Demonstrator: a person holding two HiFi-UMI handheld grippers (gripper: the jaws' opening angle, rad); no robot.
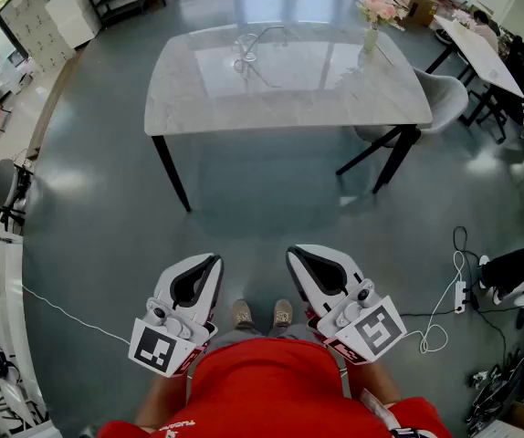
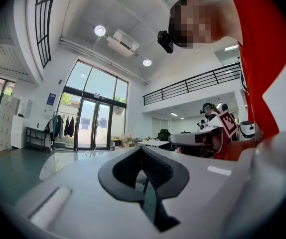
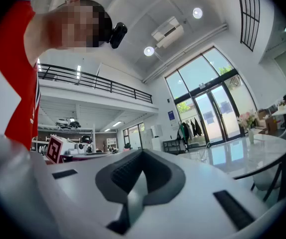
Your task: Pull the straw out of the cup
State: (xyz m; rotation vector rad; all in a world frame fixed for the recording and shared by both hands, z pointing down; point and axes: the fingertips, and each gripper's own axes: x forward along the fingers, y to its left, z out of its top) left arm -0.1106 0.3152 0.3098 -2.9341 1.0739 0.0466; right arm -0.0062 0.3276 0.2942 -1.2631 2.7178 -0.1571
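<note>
Left jaws: closed, pads together, nothing between them. I held the left gripper (image 1: pixel 214 263) level, in front of my red shirt (image 1: pixel 271 381).
Right jaws: closed as well, empty. The right gripper (image 1: pixel 295 255) sat level beside the left, my shoes (image 1: pixel 262 314) between the two.
Floor: grey floor (image 1: pixel 244 199) lay between me and the worktop (image 1: pixel 335 99), and both grippers were well apart from it.
Cup: a clear cup (image 1: pixel 246 55) stood on the far part of the worktop, left of centre.
Straw: too faint for me to pick out against the glare.
Other: a vase of pink flowers (image 1: pixel 372 21) stood near the far right corner, with a grey chair (image 1: pixel 445 99) at the right end.
</note>
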